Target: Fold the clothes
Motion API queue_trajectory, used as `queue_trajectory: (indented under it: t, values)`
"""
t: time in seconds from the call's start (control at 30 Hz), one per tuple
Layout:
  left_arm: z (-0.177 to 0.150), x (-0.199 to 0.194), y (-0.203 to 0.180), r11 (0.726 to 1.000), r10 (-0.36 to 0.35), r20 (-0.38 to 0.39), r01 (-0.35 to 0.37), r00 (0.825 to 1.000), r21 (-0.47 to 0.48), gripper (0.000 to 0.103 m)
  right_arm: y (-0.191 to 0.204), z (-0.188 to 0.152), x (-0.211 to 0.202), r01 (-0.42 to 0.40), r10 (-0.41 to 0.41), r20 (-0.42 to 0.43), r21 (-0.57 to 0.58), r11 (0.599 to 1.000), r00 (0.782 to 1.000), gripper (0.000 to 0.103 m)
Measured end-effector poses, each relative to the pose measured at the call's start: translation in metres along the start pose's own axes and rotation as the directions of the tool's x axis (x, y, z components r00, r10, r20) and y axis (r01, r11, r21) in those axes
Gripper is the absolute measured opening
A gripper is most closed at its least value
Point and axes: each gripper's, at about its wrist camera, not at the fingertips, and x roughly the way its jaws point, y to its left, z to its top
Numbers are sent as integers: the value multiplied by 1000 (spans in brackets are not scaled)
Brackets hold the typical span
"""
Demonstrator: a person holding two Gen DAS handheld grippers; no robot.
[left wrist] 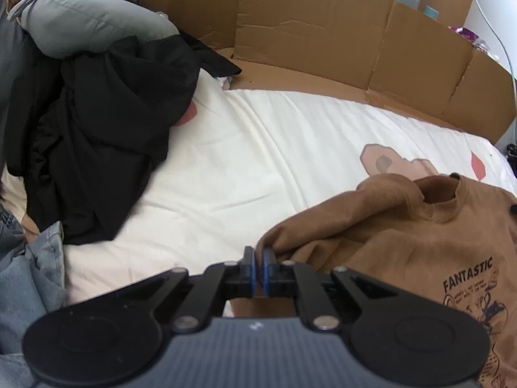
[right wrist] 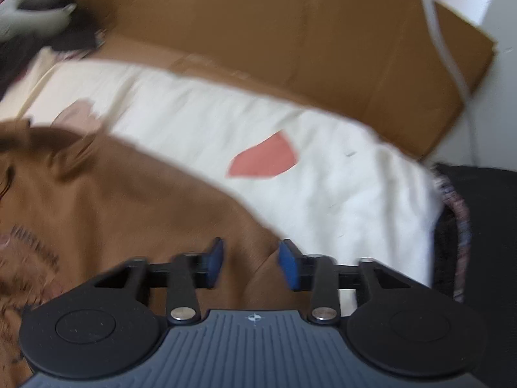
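Brown sweatshirt (left wrist: 420, 245) on white bedsheet (left wrist: 258, 148)

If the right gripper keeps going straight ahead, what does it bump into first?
Probably the brown T-shirt: the right gripper is open and the cloth shows right between its fingers. Past it lies the white sheet, but blur makes depth unsure.

The whole right wrist view is smeared with motion blur — the brown printed sweatshirt (right wrist: 106, 200) loses its lettering at the left edge. In the left wrist view, that sweatshirt (left wrist: 420, 252) runs off the lower right, its small print unreadable.
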Motion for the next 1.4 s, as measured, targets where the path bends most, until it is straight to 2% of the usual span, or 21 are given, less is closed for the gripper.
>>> queue_trajectory:
  t: [0.17, 0.3, 0.4, 0.47, 0.5, 0.73, 0.87, 1.0, 1.1, 1.4]
  values:
    - [-2, 1, -1, 1000, -4, -5, 4, 1000, 16, 5, 25, -19, -12, 3, -2, 15, -69, 998, 1000, 4]
    - [-4, 2, -1, 1000, -9, -14, 10, 1000, 17, 5, 42, -38, -14, 19, -23, -31, -132, 991, 999, 4]
    - [-7, 2, -1, 1000, -10, -19, 11, 1000, 17, 5, 48, -48, -18, 27, -35, -53, -143, 989, 998, 9]
    - [-8, 2, -2, 1000, -11, -20, 11, 1000, 20, 5, 45, -46, -26, 17, -23, -42, -123, 992, 999, 13]
    - [-9, 2, -3, 1000, -11, -21, 11, 1000, 22, 5, 42, -44, -31, 12, -15, -34, -111, 994, 999, 20]
    - [-11, 4, -2, 1000, -10, -26, 11, 1000, 17, 5, 19, -16, -56, -6, 9, 24, -104, 995, 1000, 22]
    - [-11, 6, -1, 1000, -12, -29, 12, 1000, 14, 5, 5, 2, -50, 2, 1, 32, -96, 995, 999, 22]
    - [-13, 4, -2, 1000, -2, -29, 2, 1000, -2, 5, -1, 12, -31, -13, 12, -6, -114, 993, 1000, 22]
    - [-14, 4, -2, 1000, 0, -29, 0, 1000, -5, 5, -2, 14, -12, -52, 46, -59, -116, 992, 997, 38]
    - [-13, 9, 1, 1000, -3, -37, 2, 999, -7, 5, 2, 10, 14, -88, 72, -108, -156, 984, 992, 38]
